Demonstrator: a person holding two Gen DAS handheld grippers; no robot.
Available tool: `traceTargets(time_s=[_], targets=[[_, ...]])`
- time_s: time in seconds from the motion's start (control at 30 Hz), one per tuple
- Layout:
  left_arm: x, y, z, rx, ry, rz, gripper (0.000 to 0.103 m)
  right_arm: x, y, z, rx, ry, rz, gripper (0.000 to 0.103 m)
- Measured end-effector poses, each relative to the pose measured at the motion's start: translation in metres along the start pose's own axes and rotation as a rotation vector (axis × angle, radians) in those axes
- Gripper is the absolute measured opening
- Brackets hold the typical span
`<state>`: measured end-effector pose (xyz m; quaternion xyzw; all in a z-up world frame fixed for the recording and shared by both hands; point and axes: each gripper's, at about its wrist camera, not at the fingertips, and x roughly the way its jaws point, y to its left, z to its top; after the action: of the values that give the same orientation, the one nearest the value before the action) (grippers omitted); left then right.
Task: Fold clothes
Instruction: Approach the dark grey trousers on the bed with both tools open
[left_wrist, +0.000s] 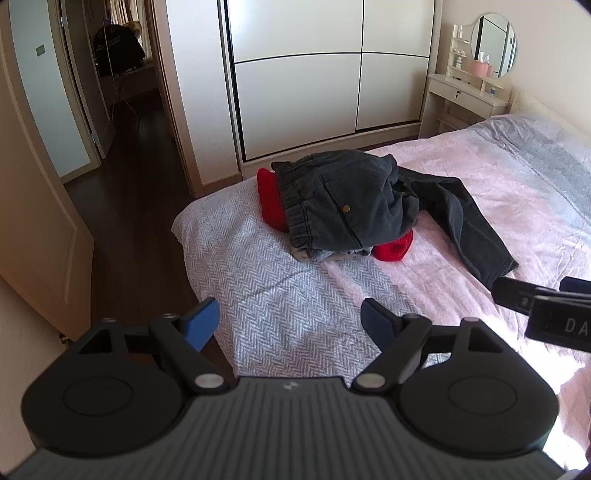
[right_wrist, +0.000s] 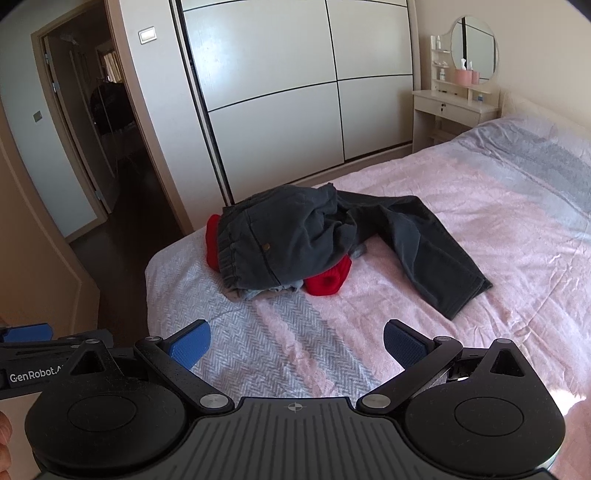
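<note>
Both fingers (left_wrist: 201, 321) wide apart, empty; dark trousers (left_wrist: 354, 203) w/ red garment (left_wrist: 271, 201) well ahead on bed (left_wrist: 266, 295).

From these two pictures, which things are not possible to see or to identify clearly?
- Red garment: mostly covered by the dark trousers in both views; its type is unclear.
- Grey fabric under the trousers: only an edge shows.
- Right tool in the left wrist view: cut off by the picture's right edge.
- Left tool in the right wrist view: cut off by the left edge.
- Bottles on the vanity shelf: too small to identify.
</note>
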<state>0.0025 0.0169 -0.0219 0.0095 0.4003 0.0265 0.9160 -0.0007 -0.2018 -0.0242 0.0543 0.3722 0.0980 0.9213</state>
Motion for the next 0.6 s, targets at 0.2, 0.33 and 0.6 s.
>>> traceTargets(time_s=[0.2,0.33,0.6], targets=[[0.009,0.005,0.005,0.006,0.019,-0.005,0.081,0.008,-0.002,-0.002,0.021,0.02,-0.008,0.102],[0.016,0.005,0.012,0.021,0.02,-0.018,0.081,0.012,-0.001,0.001,0.033,0.022,-0.02,0.102],[0.035,0.0,0.034,0.071,0.018,-0.065,0.081,0.022,-0.004,0.013,0.074,0.016,-0.061,0.102]])
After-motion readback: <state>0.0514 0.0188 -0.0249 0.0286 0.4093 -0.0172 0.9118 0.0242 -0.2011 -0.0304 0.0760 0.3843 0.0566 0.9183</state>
